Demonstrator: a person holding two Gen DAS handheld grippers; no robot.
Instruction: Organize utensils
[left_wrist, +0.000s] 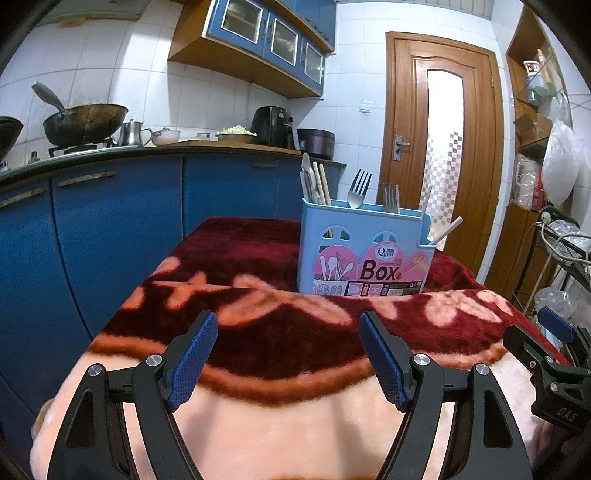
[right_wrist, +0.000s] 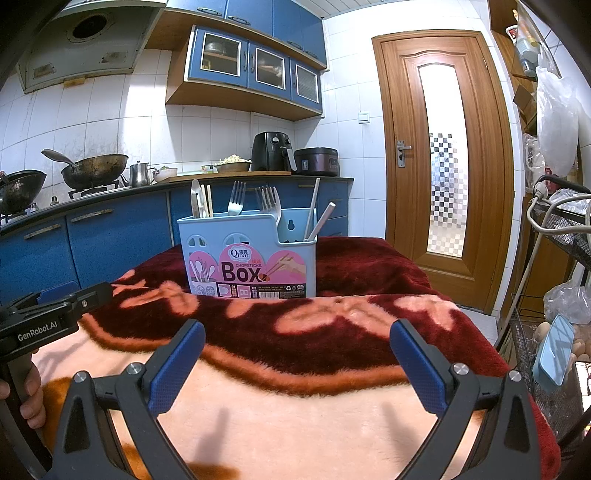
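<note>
A light-blue plastic utensil box with a pink "Chopsticks Box" label stands upright on the table, on a plush dark-red and peach blanket that covers it. The box serves as the landmark here: both grippers hover over the blanket on its near side, well apart from it.

Inside the box, the left compartment holds a pale spoon and wooden chopsticks standing nearly upright. The middle holds two steel forks, tines up — the second fork just to the right of the first. In the lower right-hand compartment two white straight-handled utensils lean to the right.

The left gripper is released, its blue-padded fingers spread wide with nothing between them. The right gripper is likewise spread and empty; in the left wrist view part of it shows at the right edge, near the blanket's border.

Behind the box runs a blue-fronted kitchen counter carrying a dark wok and a black air fryer. To the right of the box stands a brown wooden door with a glass panel.
</note>
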